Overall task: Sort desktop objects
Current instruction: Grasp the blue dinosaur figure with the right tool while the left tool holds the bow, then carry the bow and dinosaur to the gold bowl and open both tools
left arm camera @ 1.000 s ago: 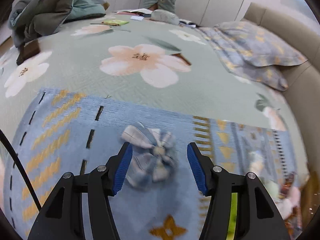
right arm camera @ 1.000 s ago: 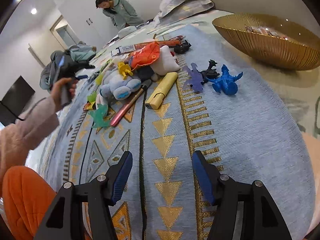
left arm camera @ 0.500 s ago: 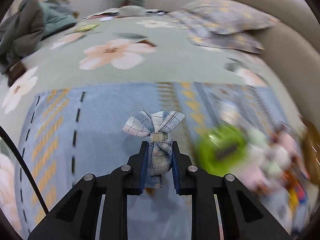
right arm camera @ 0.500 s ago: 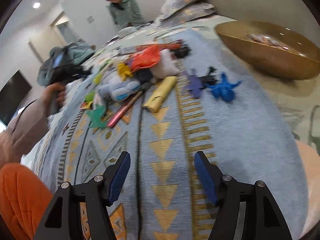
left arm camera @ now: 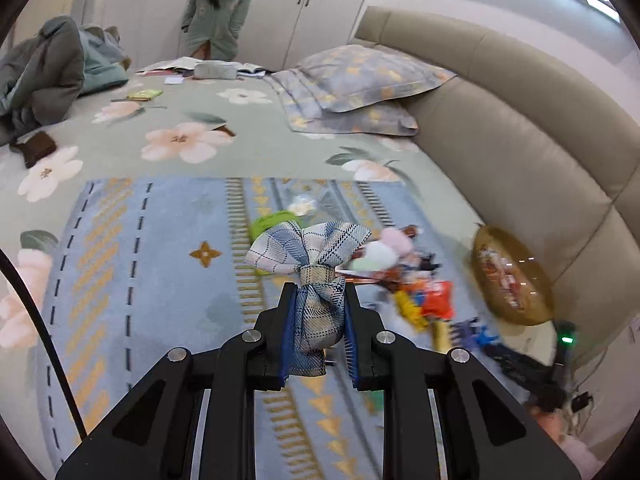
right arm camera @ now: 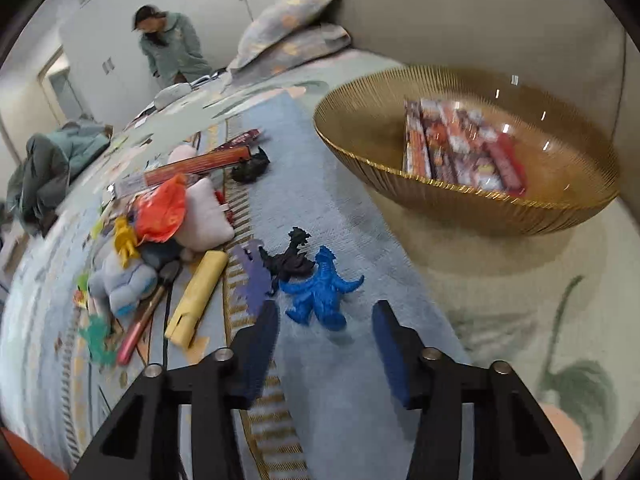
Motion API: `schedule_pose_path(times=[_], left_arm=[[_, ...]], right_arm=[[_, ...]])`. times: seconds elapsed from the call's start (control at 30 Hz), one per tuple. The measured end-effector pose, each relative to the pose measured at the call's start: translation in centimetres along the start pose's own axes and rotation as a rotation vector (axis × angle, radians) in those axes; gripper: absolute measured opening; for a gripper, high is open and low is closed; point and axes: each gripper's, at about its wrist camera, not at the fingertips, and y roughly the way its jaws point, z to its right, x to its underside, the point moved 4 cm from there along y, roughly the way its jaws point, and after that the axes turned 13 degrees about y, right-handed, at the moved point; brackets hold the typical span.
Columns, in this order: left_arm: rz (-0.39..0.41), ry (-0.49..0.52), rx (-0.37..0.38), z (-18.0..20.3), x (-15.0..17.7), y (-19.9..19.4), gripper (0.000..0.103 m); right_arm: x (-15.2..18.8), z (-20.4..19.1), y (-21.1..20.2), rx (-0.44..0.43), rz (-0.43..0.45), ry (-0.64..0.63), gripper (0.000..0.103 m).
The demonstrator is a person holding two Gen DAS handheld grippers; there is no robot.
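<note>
My left gripper (left arm camera: 318,300) is shut on a blue plaid fabric bow (left arm camera: 312,256) and holds it above the blue patterned mat (left arm camera: 152,272). My right gripper (right arm camera: 326,320) is open and empty, just short of a blue dinosaur figure (right arm camera: 320,292). Black (right arm camera: 290,258) and purple (right arm camera: 254,276) dinosaur figures lie beside it. A gold ribbed bowl (right arm camera: 472,204) with snack packets (right arm camera: 460,144) stands at the right; it also shows in the left wrist view (left arm camera: 512,276). A pile of toys (right arm camera: 160,232) lies left of the figures.
A yellow tube (right arm camera: 198,296), a red pen (right arm camera: 138,328), plush toys and an orange packet (right arm camera: 160,212) crowd the mat. Pillows (left arm camera: 360,88) and a padded headboard (left arm camera: 520,128) line the right. A person (left arm camera: 216,8) stands at the far side. Clothes (left arm camera: 44,76) are heaped far left.
My left gripper closed on the plaid bow, lifted it and swung right toward the toy pile and bowl. My right gripper moved forward to the blue dinosaur, staying open.
</note>
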Motion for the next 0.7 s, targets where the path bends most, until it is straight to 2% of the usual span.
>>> schedule_pose_path(times=[0.1, 0.17, 0.27, 0.33, 0.37, 0.47, 0.7], left_arm=[[-0.003, 0.014, 0.025, 2.5, -0.5, -0.4, 0.018], [0.009, 0.027, 0.038, 3.8, -0.2, 0.1, 0.018], [-0.008, 0.065, 0.116, 6.0, 1.2, 1.9, 0.018], [-0.027, 0.167, 0.086, 7.5, 1.6, 2.4, 0.018], [-0.031, 0.204, 0.067, 8.0, 1.6, 2.5, 0.018], [-0.048, 0.213, 0.122, 8.8, 1.8, 3.0, 0.019], [-0.063, 0.204, 0.094, 8.4, 2.1, 2.9, 0.019]], right_arm=[[-0.3, 0.5, 1.3, -0.025, -0.021, 0.027, 0.044], [-0.3, 0.4, 1.7, -0.024, -0.007, -0.001, 0.044], [-0.1, 0.1, 1.7, -0.007, 0.021, -0.020, 0.038], [0.1, 0.4, 1.5, -0.022, 0.041, -0.008, 0.037], [0.1, 0.6, 1.3, -0.015, 0.049, 0.002, 0.031], [0.8, 1.1, -0.1, -0.037, 0.057, 0.052, 0.031], [5.8, 0.9, -4.3, -0.179, -0.034, 0.167, 0.031]])
